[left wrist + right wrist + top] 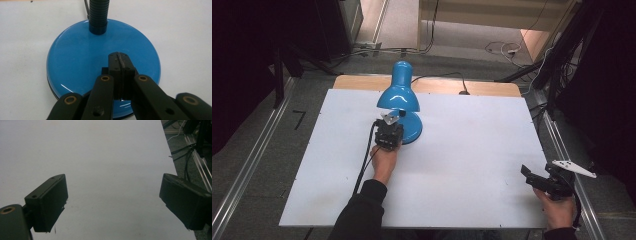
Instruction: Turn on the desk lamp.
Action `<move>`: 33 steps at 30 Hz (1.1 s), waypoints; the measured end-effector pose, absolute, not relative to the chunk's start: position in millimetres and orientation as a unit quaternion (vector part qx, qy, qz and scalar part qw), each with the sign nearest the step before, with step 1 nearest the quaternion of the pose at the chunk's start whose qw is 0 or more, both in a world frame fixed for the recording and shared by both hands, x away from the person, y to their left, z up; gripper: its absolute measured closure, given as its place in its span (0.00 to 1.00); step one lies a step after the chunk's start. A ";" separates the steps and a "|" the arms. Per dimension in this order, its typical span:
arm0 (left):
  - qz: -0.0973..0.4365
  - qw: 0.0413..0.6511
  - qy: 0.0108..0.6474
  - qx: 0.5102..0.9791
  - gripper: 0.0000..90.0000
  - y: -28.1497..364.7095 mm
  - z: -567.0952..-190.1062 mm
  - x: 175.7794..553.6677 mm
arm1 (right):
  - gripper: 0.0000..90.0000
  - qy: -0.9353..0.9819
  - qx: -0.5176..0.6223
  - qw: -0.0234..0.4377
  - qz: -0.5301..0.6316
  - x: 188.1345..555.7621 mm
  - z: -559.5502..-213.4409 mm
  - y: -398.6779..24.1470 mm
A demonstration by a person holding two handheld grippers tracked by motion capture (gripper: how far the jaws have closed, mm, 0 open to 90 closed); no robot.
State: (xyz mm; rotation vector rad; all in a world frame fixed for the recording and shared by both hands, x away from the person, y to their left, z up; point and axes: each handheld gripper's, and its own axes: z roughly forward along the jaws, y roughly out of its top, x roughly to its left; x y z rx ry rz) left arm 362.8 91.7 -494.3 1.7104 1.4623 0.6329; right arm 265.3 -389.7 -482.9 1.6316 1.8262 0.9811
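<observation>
A blue desk lamp (398,95) stands on the white table (462,150), its shade bent forward over a round blue base (82,57) with a black ribbed neck (98,12). My left gripper (388,131) is at the near edge of that base. In the left gripper view its jaws are pressed together, and the left gripper's tips (120,61) rest over the base's top with nothing between them. My right gripper (537,177) hovers near the table's right front corner. Its jaws (112,202) stand wide apart over bare table.
The lamp's black cord (447,76) runs off the back edge of the table. Metal rails (247,170) flank the table on both sides, and cables lie on the floor behind (502,49). The table's right edge (172,165) is close to the right gripper.
</observation>
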 end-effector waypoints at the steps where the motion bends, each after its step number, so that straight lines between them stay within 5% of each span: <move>1: 0.249 0.390 0.575 0.674 1.00 92.2 -493.9 362.7 | 0.08 0.670 0.600 0.248 0.360 265.2 -482.9 -389.6; 33: 0.251 0.396 0.579 0.667 1.00 90.7 -496.7 357.2 | 0.08 0.667 0.604 0.240 0.364 264.8 -483.4 -391.5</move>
